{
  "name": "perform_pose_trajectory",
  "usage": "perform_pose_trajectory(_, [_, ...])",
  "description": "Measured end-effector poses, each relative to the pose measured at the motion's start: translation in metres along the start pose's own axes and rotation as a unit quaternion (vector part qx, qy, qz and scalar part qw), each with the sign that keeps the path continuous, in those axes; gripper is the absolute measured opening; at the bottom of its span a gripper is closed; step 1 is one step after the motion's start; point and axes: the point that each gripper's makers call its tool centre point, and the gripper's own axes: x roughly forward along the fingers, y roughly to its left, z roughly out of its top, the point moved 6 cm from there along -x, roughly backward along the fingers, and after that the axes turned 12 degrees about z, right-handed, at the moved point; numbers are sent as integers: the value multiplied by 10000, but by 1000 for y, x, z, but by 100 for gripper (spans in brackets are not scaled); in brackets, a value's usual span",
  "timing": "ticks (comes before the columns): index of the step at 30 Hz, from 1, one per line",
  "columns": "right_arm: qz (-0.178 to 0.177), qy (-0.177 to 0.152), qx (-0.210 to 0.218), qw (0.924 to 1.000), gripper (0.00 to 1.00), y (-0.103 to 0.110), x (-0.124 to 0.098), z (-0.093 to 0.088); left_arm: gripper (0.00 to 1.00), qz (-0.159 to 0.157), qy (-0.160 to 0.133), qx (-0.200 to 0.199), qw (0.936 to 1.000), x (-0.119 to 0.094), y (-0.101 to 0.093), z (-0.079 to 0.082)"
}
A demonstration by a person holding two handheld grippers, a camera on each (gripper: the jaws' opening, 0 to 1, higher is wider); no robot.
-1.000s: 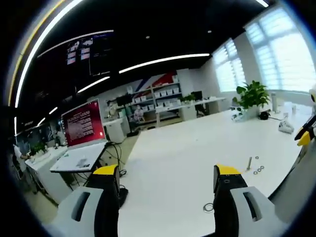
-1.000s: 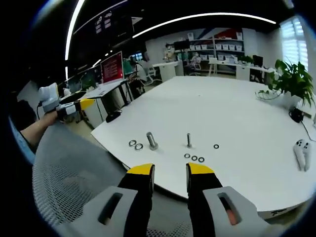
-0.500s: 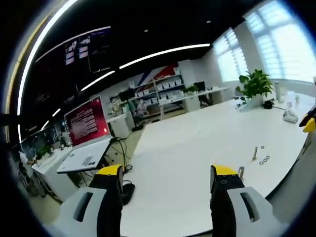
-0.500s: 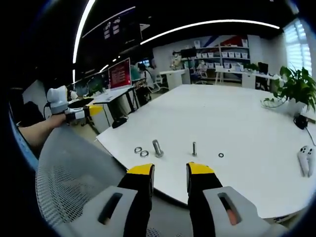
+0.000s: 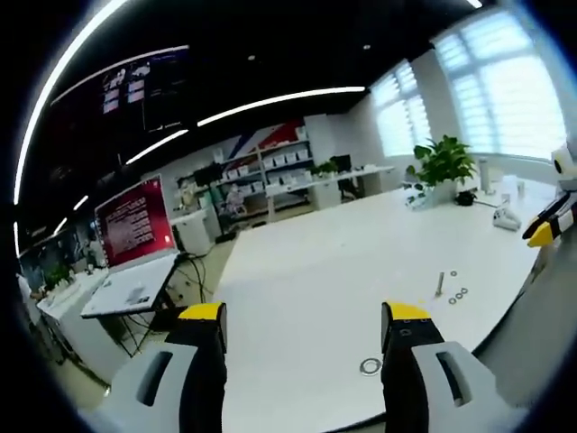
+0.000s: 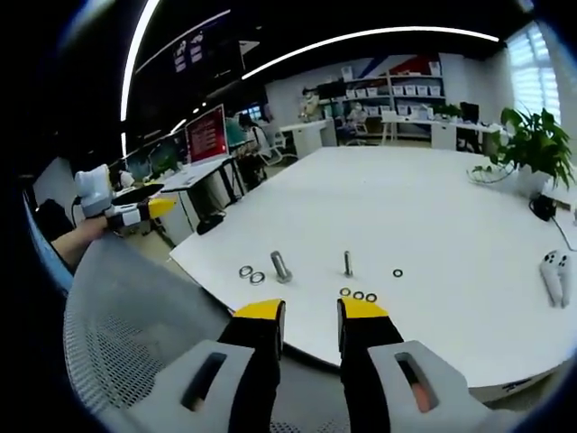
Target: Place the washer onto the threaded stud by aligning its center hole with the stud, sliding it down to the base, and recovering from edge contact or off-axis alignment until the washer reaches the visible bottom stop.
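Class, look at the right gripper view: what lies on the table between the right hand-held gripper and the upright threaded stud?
A row of three washers lies between the right hand-held gripper and the threaded stud.

Open-plan office, dark ceiling (image 5: pixel 270 36) with long curved light strips (image 5: pixel 279 95). Big white table (image 6: pixel 433 207) straight ahead of both tools. Potted plant (image 6: pixel 532 144) at its far right, windows with white blinds (image 5: pixel 505 90) behind it. Back wall has white shelving (image 6: pixel 406 90) with boxes under a red-blue stripe. Off to the left: a red screen (image 5: pixel 135 221) above a smaller white desk (image 5: pixel 126 289), cables hanging beside it. Grey mesh chair back (image 6: pixel 126 334) close in, lower left of the right tool.
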Motion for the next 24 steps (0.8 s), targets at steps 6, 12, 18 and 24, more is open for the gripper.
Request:
perform_pose_trajectory(6, [-107, 18, 91, 9999, 24, -3, 0, -1, 75, -281, 331, -1227, 9915, 2, 10, -17])
perform_pose_trajectory(12, [3, 128, 161, 9998, 24, -1, -1, -4, 72, -248, 293, -1252, 9914, 6, 12, -17])
perform_pose_trajectory(18, [125, 369, 301, 9988, 25, 0, 1, -10, 70, -146, 505, -1197, 9914, 8, 11, -22])
perform_pose_trajectory(24, [125, 292, 285, 9991, 25, 0, 1, -8, 68, -186, 550, -1130, 9919, 9, 9, -23])
